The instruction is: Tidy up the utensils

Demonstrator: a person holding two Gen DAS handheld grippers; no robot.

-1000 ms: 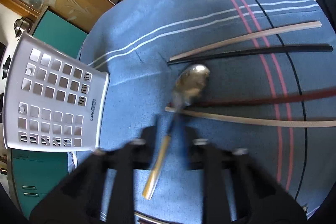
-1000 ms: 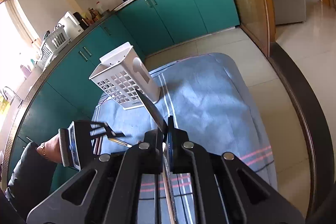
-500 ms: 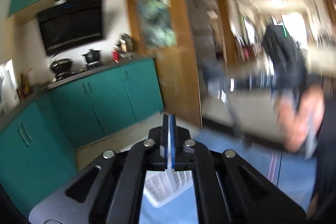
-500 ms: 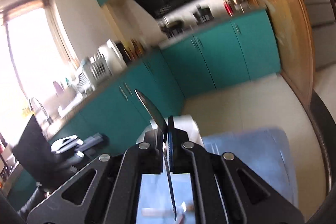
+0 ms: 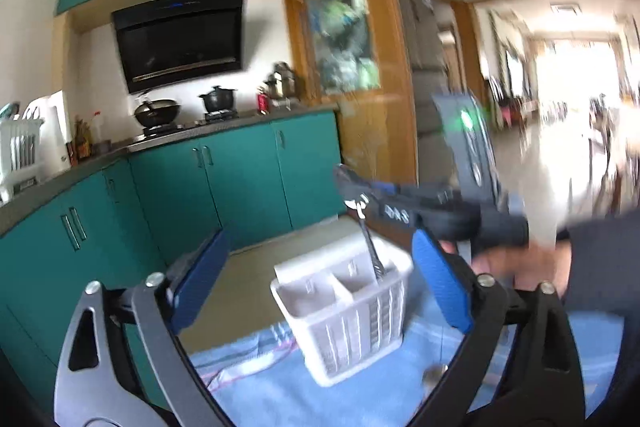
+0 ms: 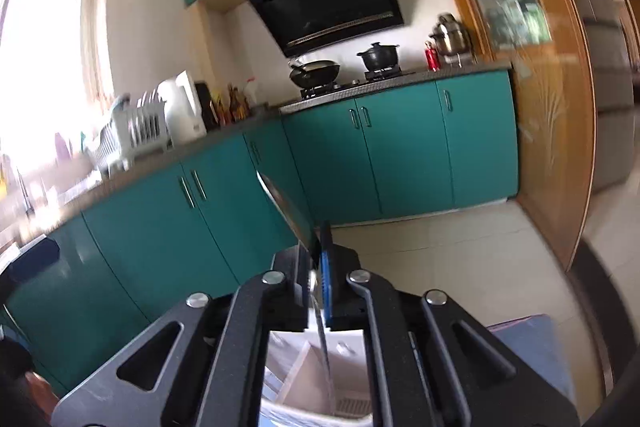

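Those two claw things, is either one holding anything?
The right gripper pinches a spoon just below its bowl, handle down in the basket. The left gripper holds nothing.

We see the white slotted plastic utensil caddy (image 5: 352, 311) standing on the blue striped tablecloth (image 5: 280, 391), between our left gripper's (image 5: 320, 283) spread fingers. The long metal spoon (image 5: 370, 247) hangs from our right gripper (image 5: 362, 197), its handle down inside the caddy's right compartment.
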